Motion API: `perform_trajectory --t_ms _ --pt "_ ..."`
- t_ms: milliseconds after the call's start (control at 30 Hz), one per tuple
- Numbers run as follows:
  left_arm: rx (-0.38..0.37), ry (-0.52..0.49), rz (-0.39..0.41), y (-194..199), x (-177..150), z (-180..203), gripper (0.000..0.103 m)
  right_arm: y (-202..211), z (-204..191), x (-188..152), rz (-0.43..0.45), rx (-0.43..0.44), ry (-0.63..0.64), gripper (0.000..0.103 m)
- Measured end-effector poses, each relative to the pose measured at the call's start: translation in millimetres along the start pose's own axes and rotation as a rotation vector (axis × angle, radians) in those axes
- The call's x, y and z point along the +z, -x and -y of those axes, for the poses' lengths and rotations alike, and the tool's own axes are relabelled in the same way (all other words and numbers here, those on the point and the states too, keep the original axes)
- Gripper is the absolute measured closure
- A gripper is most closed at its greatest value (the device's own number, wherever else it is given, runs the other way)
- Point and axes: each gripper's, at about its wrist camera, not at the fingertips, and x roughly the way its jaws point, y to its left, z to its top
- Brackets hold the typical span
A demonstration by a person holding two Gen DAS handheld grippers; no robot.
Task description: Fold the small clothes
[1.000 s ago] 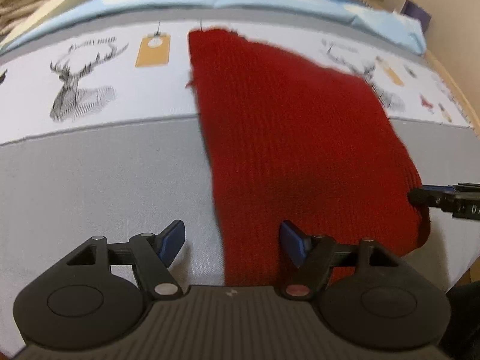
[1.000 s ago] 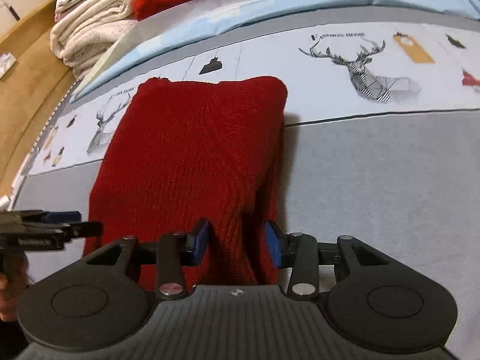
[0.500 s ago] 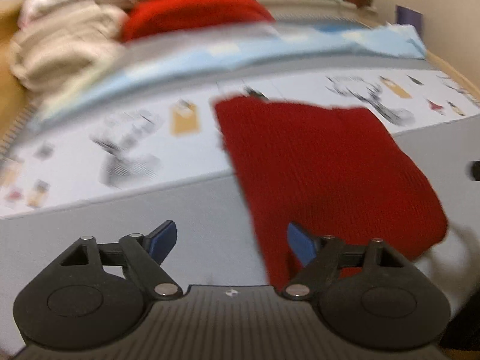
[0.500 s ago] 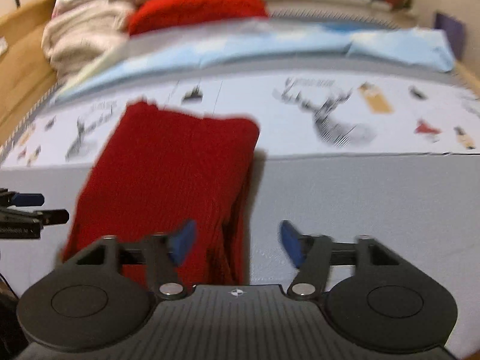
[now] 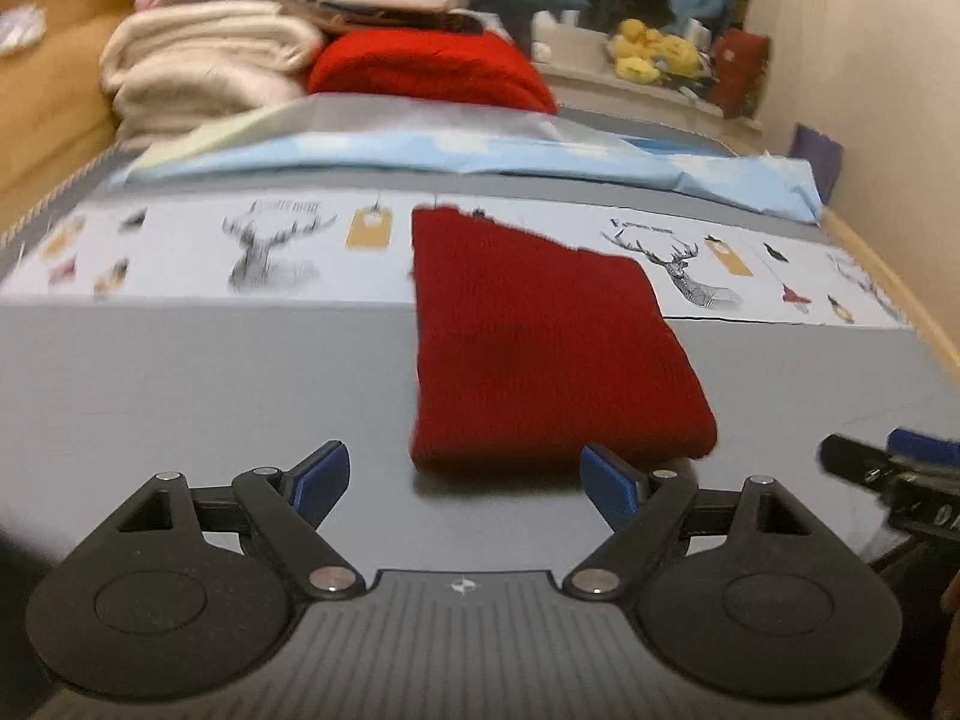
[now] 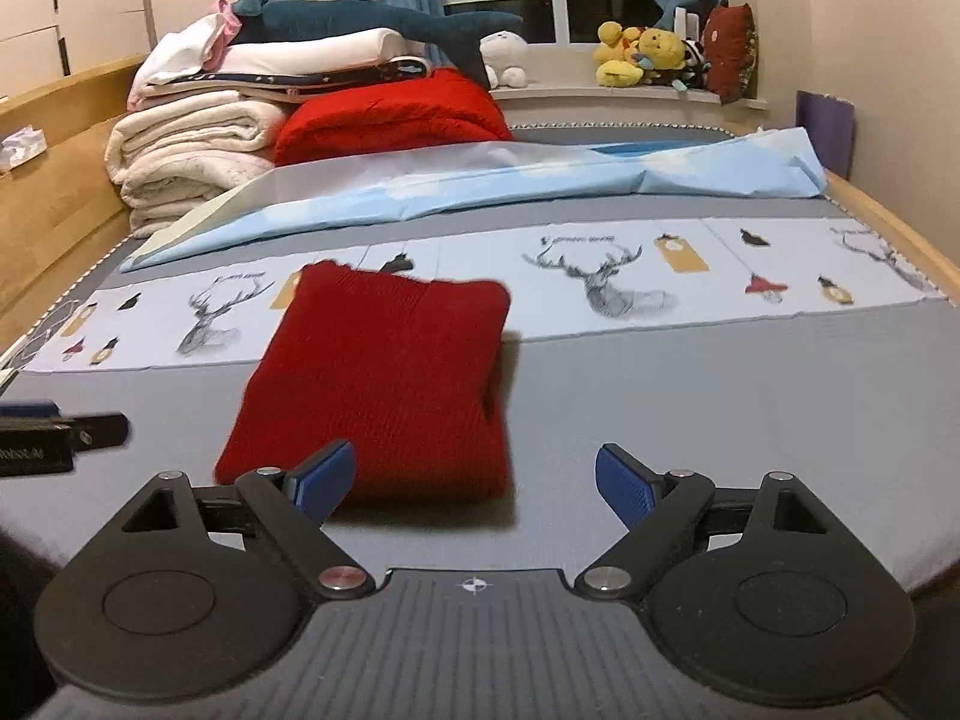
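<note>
A red knitted garment (image 5: 540, 336) lies folded into a flat rectangle on the grey bed cover (image 5: 210, 390). In the right wrist view the same red garment (image 6: 384, 384) sits left of centre. My left gripper (image 5: 465, 480) hovers just short of the garment's near edge, its jaws opening wide with nothing between them. My right gripper (image 6: 474, 480) is also pulled back from the garment's near right corner, jaws still opening, nothing between them. Each gripper's tip shows at the side of the other's view.
A stack of folded cream and white blankets (image 6: 192, 144) and a red quilt (image 6: 390, 114) lie at the bed's far left. A light blue sheet (image 6: 480, 180) crosses the bed. Plush toys (image 6: 648, 54) line the window sill. Wooden bed rails (image 6: 54, 192) run along both sides.
Both grippers have let go of the red garment, opened wide and drawn back and up from it. The garment now lies folded and still on the bed.
</note>
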Motion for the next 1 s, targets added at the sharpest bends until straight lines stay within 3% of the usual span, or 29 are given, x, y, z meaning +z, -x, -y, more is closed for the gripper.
perform_trajectory --t_ms 100,367,1000 --pt "0.056 -0.031 -0.018 -5 -21 14 0.014 2 -9 -10 -0.017 0.001 0.032 0.015" --pt "-0.017 -0.01 0.019 -20 -11 21 0.014 -17 -27 -8 -0.03 0.031 0.078 0.015" --pt "-0.008 -0.039 0.025 -28 -9 20 0.014 -32 -45 -5 -0.025 0.032 0.101 0.015"
